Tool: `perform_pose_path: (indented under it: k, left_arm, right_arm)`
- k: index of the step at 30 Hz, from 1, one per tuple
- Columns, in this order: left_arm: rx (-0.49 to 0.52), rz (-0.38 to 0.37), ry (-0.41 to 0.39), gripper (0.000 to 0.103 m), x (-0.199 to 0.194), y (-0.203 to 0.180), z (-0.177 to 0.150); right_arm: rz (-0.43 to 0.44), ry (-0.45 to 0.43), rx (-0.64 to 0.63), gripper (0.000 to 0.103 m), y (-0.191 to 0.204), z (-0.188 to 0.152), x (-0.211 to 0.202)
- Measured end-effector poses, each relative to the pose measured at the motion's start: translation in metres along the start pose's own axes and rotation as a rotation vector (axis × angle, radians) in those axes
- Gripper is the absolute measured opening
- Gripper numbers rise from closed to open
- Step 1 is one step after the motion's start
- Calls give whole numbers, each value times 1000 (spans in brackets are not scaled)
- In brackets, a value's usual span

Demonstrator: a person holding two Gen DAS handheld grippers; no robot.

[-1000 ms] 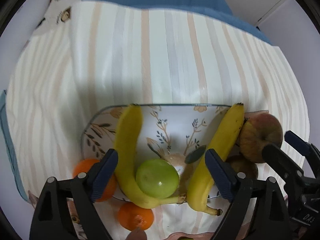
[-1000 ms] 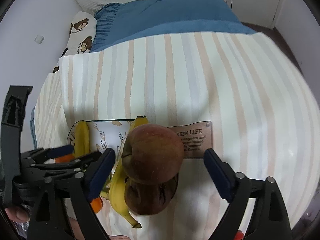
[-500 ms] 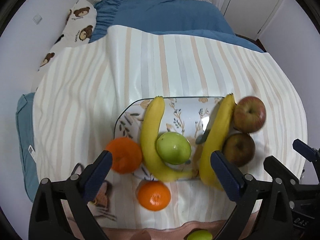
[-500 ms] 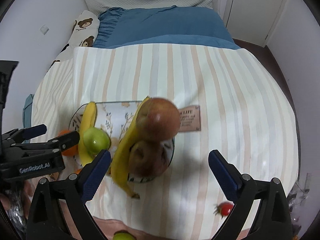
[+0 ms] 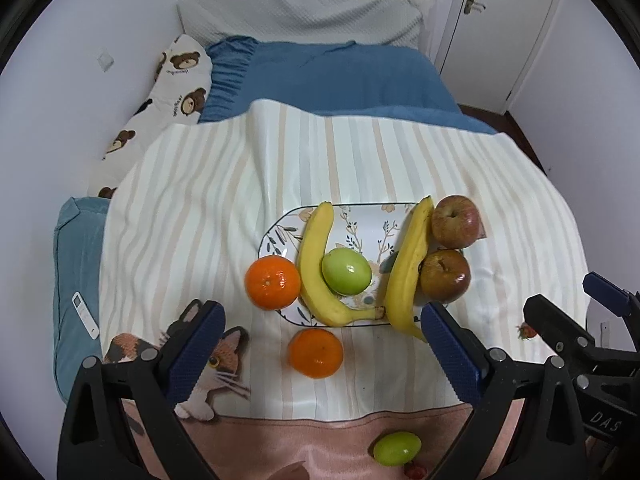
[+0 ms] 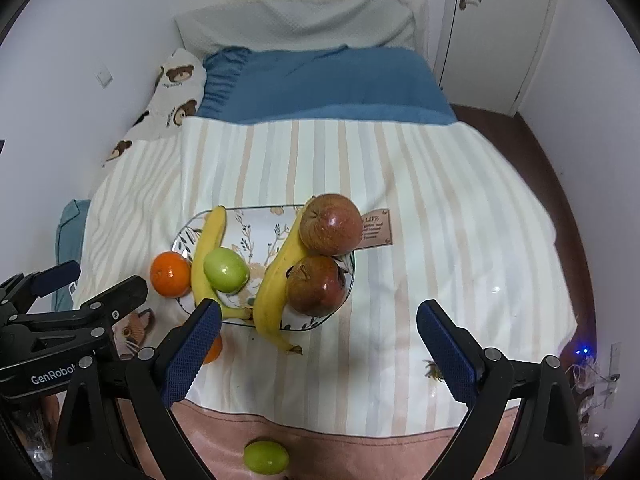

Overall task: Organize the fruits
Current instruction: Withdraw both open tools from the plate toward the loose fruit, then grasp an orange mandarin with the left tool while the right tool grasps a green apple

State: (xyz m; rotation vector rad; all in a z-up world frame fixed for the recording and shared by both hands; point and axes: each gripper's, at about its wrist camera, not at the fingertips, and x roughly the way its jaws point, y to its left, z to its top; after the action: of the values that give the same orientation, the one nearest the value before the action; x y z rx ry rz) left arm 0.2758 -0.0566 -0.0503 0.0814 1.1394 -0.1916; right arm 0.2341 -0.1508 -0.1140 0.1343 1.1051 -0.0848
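Plate [image 5: 280, 236] on bed holds 2 bananas, green apple [image 5: 346, 271] & 2 red apples; 2 oranges lie just beside it. Our left gripper [image 5: 320, 338] & right gripper [image 6: 318, 338] hover w/ fingers wide apart, holding nothing.

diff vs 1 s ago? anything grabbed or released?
Both tongs, left and right, pulled back and up from the plate; the view now takes in the whole bed. Both were open and empty before and are now, so nothing was grabbed or released. The bananas, green apple, red apples and oranges lie as they did.
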Motion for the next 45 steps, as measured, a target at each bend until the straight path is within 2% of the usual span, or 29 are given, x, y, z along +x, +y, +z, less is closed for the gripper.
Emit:
perform_pose_path:
  k: [14,23,29,32,35,37,42,45]
  left_arm:
    - [16,20,-157,100,-86,2,-27]
    - [14,14,-179,100,-111,0,-49]
    - [3,17,-158,100,-107,2,-56]
    - [-12,44,-121,100,-91,8,-62]
    - [-10,108,-62,100,-65,16,-73]
    - [-3,173,-8,101,-41,24,-83]
    - [-3,245,103,102,11,45,-106]
    - [13,283,147,102,36,53,-114]
  right_arm:
    - [-11,-140,13,100,2,-24,-90]
    - [-19,-199,18,100,3,-44,-129]
    - [12,-190,38,100,2,-53,-135]
    - [52,-131,54,100,1,-61,-120]
    - [111,-7,60,100,1,-78,-84]
    - [139,89,67,100,3,-94,-50]
    - [180,317,97,100,10,-141,37]
    - [187,395,124,100,13,-164,73]
